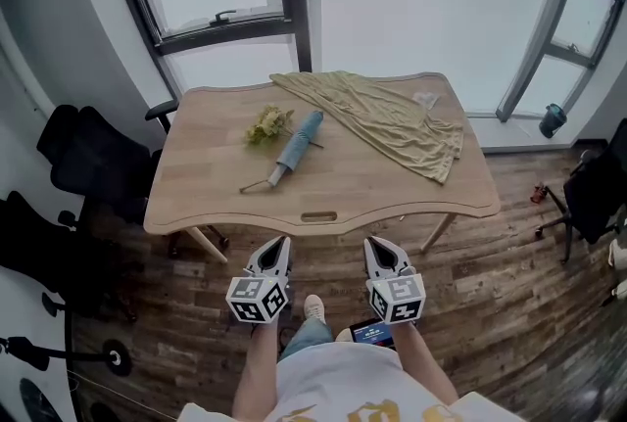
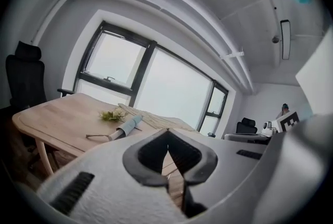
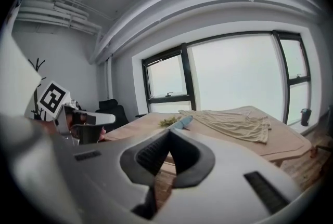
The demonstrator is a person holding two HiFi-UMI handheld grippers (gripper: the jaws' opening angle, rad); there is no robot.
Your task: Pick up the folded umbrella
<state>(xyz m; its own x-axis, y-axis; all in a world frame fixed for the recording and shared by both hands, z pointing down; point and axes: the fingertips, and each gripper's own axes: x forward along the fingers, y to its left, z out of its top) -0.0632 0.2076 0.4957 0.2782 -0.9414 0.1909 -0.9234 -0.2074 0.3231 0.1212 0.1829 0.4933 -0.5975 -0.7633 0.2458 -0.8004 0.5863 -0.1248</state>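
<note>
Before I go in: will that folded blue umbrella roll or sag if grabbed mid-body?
The folded umbrella looks like a slim cylinder, so a push may roll it, though the loop at its handle may check that. Fabric probably gives; the core likely stays stiff.

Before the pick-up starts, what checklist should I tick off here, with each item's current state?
1. Umbrella in view, folded, lying on the table: ok.
2. Nothing lies on it: ok. The cloth is apart from it and the flowers are close beside it.
3. Left hand-held gripper empty: ok.
4. Right hand-held gripper empty: ok.
5. Jaws open for a grasp: not ok, both are shut.
6. Hand-held grippers at the umbrella: not ok, both are short of the table's near edge.
</note>
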